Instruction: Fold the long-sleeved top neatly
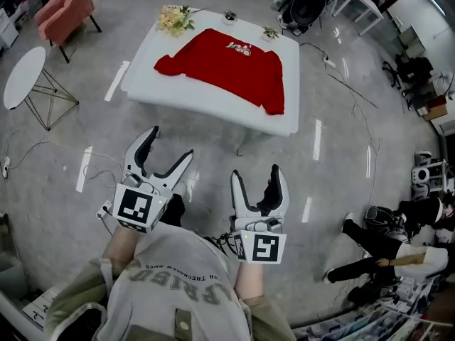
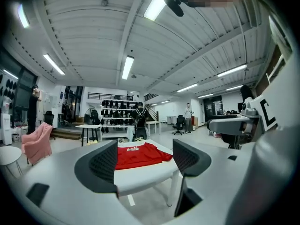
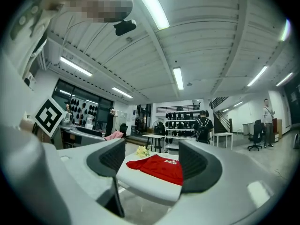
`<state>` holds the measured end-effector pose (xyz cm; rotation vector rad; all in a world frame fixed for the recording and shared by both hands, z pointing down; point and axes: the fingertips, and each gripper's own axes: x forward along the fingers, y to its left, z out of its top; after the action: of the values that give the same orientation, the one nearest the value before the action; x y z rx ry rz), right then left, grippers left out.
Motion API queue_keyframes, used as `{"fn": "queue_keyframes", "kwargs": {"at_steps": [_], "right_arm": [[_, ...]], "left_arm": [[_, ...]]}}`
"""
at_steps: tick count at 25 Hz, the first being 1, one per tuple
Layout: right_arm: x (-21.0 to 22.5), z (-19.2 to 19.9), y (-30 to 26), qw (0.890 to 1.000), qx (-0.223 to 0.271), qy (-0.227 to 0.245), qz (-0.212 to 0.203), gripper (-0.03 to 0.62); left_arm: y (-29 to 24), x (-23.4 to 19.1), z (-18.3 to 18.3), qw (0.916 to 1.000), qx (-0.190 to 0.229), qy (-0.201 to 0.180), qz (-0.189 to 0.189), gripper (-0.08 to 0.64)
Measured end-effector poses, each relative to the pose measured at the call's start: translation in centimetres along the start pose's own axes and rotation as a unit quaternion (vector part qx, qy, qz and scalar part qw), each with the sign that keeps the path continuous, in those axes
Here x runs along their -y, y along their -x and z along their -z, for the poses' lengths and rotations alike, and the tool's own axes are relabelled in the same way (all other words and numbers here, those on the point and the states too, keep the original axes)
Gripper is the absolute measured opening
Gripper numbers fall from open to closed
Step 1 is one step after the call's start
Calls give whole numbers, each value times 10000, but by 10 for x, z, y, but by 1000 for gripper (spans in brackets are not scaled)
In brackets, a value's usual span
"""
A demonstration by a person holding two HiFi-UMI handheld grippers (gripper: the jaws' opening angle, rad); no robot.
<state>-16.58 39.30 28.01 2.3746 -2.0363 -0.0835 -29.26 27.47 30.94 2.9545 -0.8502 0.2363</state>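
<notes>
A red long-sleeved top [image 1: 226, 67] lies spread on a white table [image 1: 213, 104] at the top middle of the head view. It also shows between the jaws in both gripper views, as the red top [image 2: 138, 154] and the red top [image 3: 161, 168], still some way off. My left gripper [image 1: 173, 144] hangs over the floor short of the table, jaws open and empty. My right gripper [image 1: 257, 178] is beside it, also open with nothing between its fingers.
Yellow flowers [image 1: 174, 18] and small items sit at the table's far edge. A pink armchair [image 1: 67, 6] and a round white side table [image 1: 23, 77] stand at left. Cables run across the grey floor. A seated person [image 1: 384, 254] is at lower right.
</notes>
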Motion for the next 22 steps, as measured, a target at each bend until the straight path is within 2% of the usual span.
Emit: {"fn": "queue_keyframes", "kwargs": {"at_steps": [5,11,22], "right_arm": [[9,6,-58,9997,-153,101,151,347],[18,17,-104,9986,-383,244,285,347],[62,66,-154,9945,-930,305,361,347]], "left_arm": [[-47,-50,-5,9999,-107,46,83,354],[-79,-99,5,9993,-346,135,90,354],[-149,-119,51,9951,-942,252,167,354]]}}
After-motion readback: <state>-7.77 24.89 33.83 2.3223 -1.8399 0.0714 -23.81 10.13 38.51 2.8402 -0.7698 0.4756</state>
